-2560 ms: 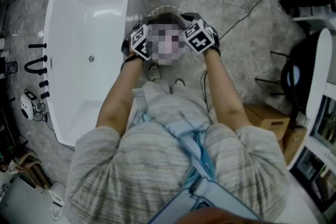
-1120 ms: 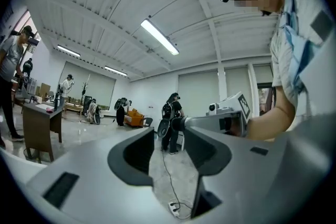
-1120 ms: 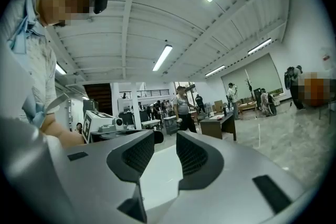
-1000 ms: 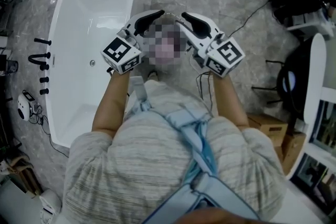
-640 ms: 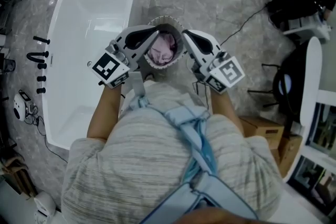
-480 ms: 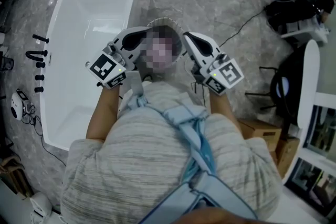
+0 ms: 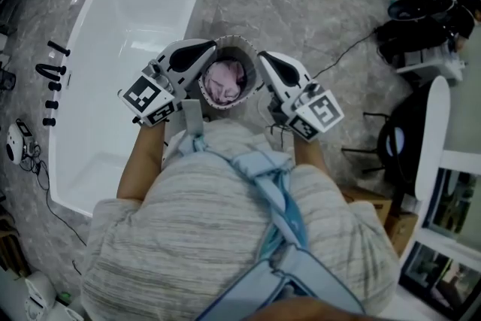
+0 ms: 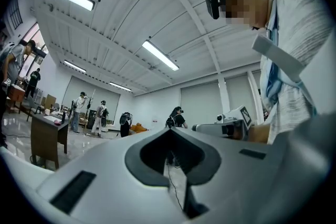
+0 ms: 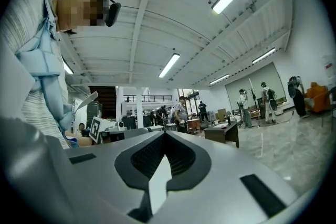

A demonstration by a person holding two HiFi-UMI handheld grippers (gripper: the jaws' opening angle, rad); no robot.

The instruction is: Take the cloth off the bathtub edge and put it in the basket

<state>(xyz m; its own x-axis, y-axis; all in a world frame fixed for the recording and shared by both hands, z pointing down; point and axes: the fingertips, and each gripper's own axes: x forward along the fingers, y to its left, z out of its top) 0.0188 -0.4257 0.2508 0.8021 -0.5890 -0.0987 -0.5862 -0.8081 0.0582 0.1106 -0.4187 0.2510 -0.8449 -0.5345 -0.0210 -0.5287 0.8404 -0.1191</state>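
I make the job as good as done. In the head view the pink cloth (image 7: 225, 80) lies crumpled inside the round white basket (image 7: 237, 38), which stands on the grey marble floor (image 7: 301, 4) at the middle of the frame, just beside the long rim of the white bathtub (image 7: 192, 4) in the upper left. As much of the tub's edge as I can see is bare, with nothing draped on it, though my own arm and shoulder cover the stretch of rim in the lower part of the frame.

The left claw (image 7: 212, 49) hangs over the basket's left rim and the right claw (image 7: 261, 56) over its right rim, both raised above it and apart from the cloth. In the left gripper view the left claw (image 8: 170, 132) has its jaws pressed together with nothing between them, only the hall beyond. The right gripper view shows the same of the right claw (image 9: 164, 135): jaws together, empty, pointing out across the room.

So the lift and the drop look finished to me. All I judge is left is to draw both claws back from the basket and leave the cloth where it lies
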